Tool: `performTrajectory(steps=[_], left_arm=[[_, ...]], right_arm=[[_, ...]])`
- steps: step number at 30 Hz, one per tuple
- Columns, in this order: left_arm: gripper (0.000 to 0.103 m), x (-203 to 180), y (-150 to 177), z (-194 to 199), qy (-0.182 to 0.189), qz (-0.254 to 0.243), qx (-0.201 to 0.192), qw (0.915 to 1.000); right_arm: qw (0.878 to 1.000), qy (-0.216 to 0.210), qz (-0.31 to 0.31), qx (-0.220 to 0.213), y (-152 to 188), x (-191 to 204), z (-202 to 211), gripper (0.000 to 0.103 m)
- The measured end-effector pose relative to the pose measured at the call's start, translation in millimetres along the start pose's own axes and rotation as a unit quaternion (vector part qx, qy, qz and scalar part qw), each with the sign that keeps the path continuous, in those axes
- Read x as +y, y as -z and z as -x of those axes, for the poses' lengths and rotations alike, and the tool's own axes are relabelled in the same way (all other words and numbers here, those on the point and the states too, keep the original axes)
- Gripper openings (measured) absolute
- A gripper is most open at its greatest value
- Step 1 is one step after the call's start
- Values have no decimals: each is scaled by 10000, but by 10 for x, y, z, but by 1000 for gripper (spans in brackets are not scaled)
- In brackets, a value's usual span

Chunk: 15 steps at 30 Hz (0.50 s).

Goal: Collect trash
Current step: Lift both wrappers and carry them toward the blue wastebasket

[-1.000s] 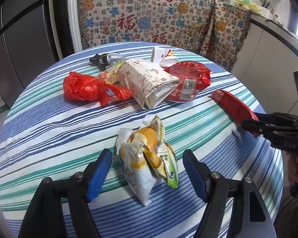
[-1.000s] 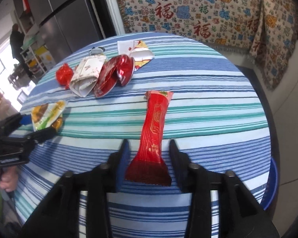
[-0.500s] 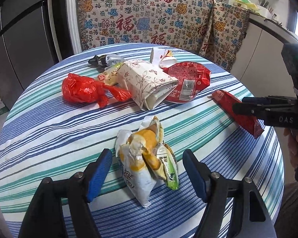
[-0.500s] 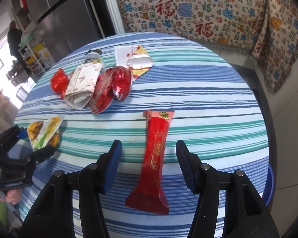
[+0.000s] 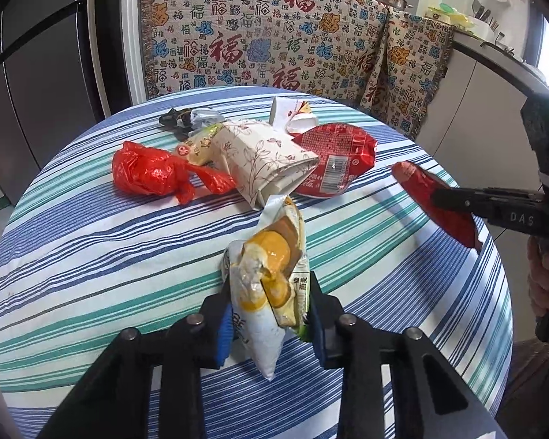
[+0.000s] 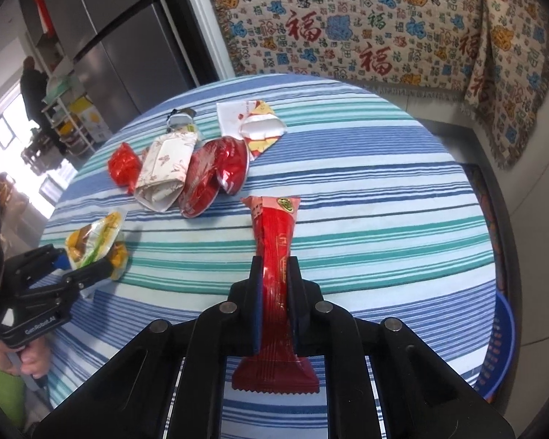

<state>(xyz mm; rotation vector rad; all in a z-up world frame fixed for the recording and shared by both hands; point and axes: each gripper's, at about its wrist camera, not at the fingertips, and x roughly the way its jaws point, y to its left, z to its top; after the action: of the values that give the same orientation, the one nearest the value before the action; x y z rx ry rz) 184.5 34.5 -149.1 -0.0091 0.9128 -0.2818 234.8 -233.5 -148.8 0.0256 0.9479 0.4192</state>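
The left gripper (image 5: 271, 314) has just closed on a crumpled yellow-and-white snack bag (image 5: 265, 278) at the striped table's (image 5: 91, 256) near edge; the bag's tail hides between the pads; the right gripper (image 6: 275, 285) has just closed on a long red wrapper (image 6: 274, 252); a blue basin (image 6: 501, 347), cut off, sits beyond the right rim; red bag (image 5: 146, 172), floral carton (image 5: 267, 161) and red lid (image 5: 336, 161) cluster far off.

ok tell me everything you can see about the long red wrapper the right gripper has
The long red wrapper is a glossy, crinkly foil-like sleeve with gold print, a paler far end bearing a green-gold emblem, and a flared crimped near end. It lies lengthwise on the striped tablecloth, apart from the other trash. The right gripper has just closed and pinches its middle.
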Motion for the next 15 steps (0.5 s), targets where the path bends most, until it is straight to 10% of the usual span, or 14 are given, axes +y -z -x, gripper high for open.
performTrajectory(steps=[15], left_arm=[[32,-71,-2,33,49,6,-54,10000]], right_arm=[[10000,-35,-28,-25,31,12,18,8]])
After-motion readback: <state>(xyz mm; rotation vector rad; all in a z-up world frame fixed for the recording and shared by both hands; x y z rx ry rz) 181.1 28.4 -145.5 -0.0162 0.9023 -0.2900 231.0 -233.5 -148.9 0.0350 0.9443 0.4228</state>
